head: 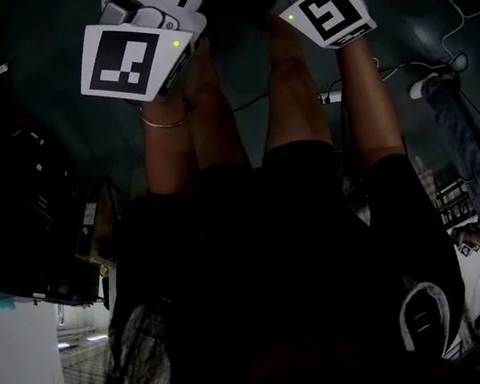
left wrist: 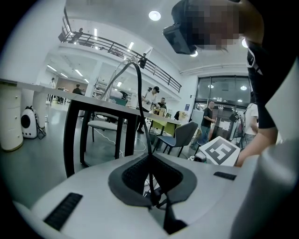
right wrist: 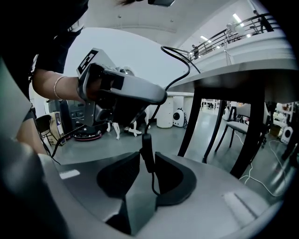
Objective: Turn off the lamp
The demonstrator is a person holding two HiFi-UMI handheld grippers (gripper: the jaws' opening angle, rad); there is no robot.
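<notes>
Right gripper view is showing my right tongs [right wrist: 146, 158] standing apart around the inline switch [right wrist: 147, 148] without pinching it, while my left tongs [left wrist: 150, 164] are clamping the thin black cord [left wrist: 140, 102] hanging from the bench [right wrist: 243, 74] edge.

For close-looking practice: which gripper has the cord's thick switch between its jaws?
The right gripper: the switch hangs between its jaws; the left gripper has only thin cord.

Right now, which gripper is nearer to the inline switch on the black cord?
Right. The switch hangs between the jaws of the right gripper; the left gripper is shut on the cord farther up, apart from the switch.
</notes>
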